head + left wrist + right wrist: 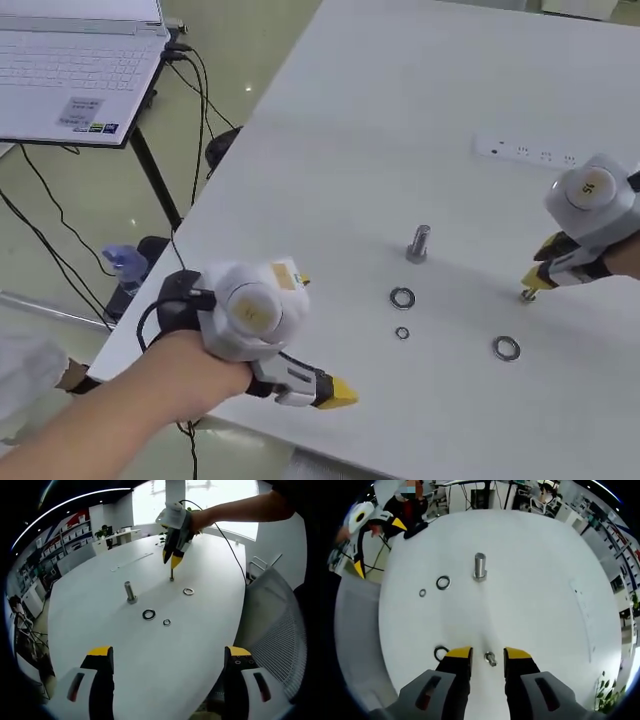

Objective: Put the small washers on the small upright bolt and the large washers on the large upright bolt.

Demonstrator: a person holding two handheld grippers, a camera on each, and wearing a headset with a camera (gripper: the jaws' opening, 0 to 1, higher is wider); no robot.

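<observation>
Your right gripper point(487, 654), jaws parted, straddles the small bolt point(490, 658); a large washer point(440, 653) lies close on its near side. Your left gripper point(168, 652) hovers near left, spread wide.

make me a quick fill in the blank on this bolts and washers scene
The right gripper has its fingers either side of the ____ bolt.
____ washers lie loose on the table.
The left gripper is ____, holding nothing.
Missing: small; three; open.
</observation>
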